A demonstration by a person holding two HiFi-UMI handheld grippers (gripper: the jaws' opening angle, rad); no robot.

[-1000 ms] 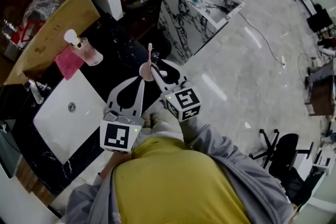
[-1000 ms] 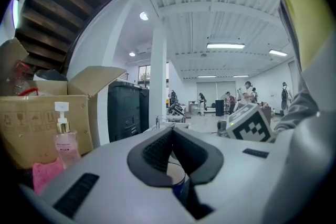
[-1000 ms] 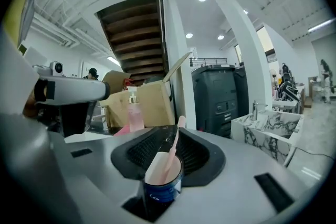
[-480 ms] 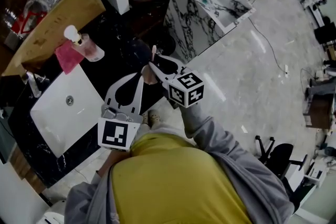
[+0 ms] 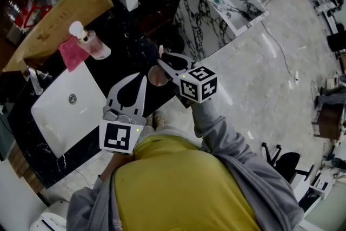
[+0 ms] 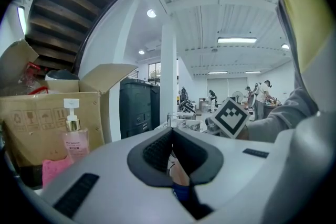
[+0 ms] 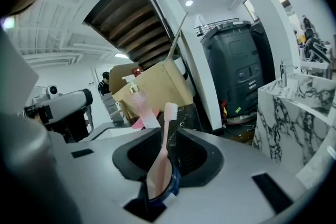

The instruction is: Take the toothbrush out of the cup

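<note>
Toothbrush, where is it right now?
In the middle of the head view, the toothbrush stands bristles-up in the cup. The left gripper holds the cup, and the right gripper is closing its jaws around the handle.

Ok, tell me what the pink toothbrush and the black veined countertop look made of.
Pink toothbrush: probably plastic, from its smooth, evenly coloured moulded handle; bristle material unclear. Black veined countertop: polished stone or a marble-look surface, by white veins and sheen.
</note>
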